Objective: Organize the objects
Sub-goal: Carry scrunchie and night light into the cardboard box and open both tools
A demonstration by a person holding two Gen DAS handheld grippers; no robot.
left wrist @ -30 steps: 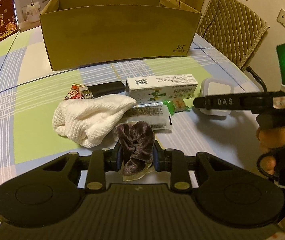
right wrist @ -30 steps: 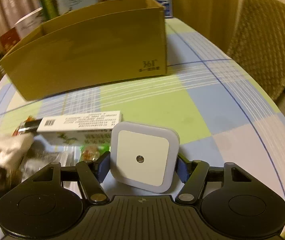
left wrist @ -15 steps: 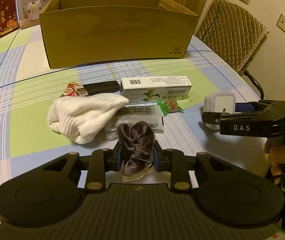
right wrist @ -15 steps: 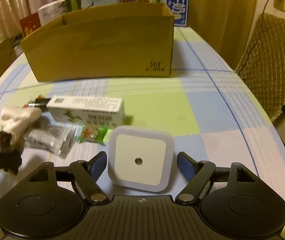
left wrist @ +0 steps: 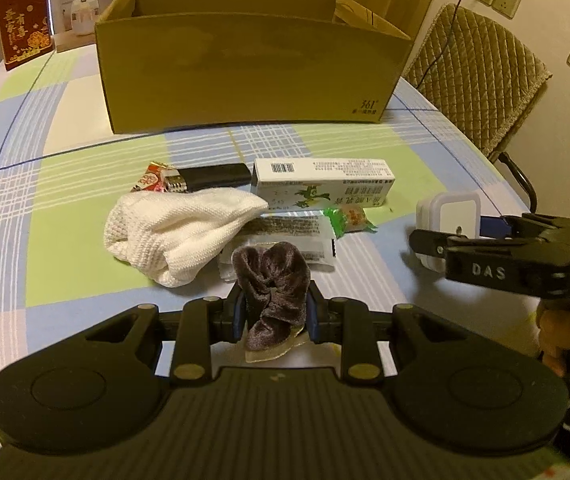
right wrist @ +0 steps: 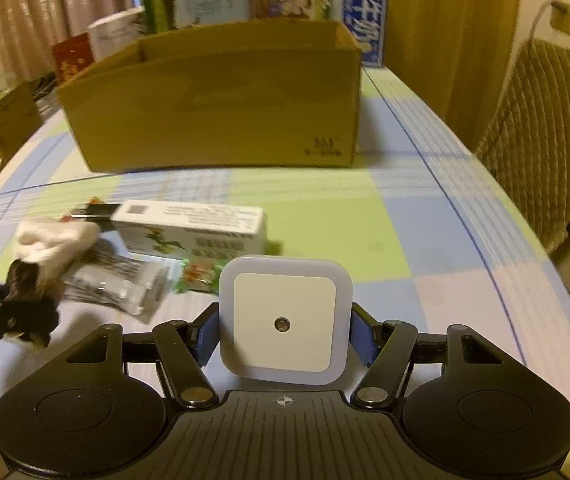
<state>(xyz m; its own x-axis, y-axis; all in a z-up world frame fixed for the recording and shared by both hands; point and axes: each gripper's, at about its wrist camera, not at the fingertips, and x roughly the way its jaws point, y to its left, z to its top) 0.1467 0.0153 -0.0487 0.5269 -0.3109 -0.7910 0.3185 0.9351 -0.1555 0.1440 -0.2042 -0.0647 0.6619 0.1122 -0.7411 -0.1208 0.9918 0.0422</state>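
My left gripper (left wrist: 273, 316) is shut on a brown velvet scrunchie (left wrist: 273, 276), held just above the checked tablecloth near the front edge. My right gripper (right wrist: 285, 338) has its blue pads (right wrist: 207, 336) pressed against both sides of a white square night light (right wrist: 285, 320). In the left wrist view that night light (left wrist: 453, 212) is low at the table's right side. Between the two grippers lie a white knitted cloth (left wrist: 181, 228), a long white carton (left wrist: 325, 184), a clear packet (left wrist: 289, 232), a green candy (left wrist: 351, 218), a black lighter (left wrist: 213, 176) and a red wrapper (left wrist: 151, 178).
An open-topped cardboard box (left wrist: 245, 76) stands behind the pile, across the middle of the table. Printed cartons (left wrist: 25, 28) stand behind it. A quilted chair (left wrist: 473, 72) is at the right edge, where a hand (left wrist: 565, 336) holds the right gripper.
The right gripper held the night light, opened wide around it half a second ago, and has shut on it again. The left gripper keeps the scrunchie, hardly moved.
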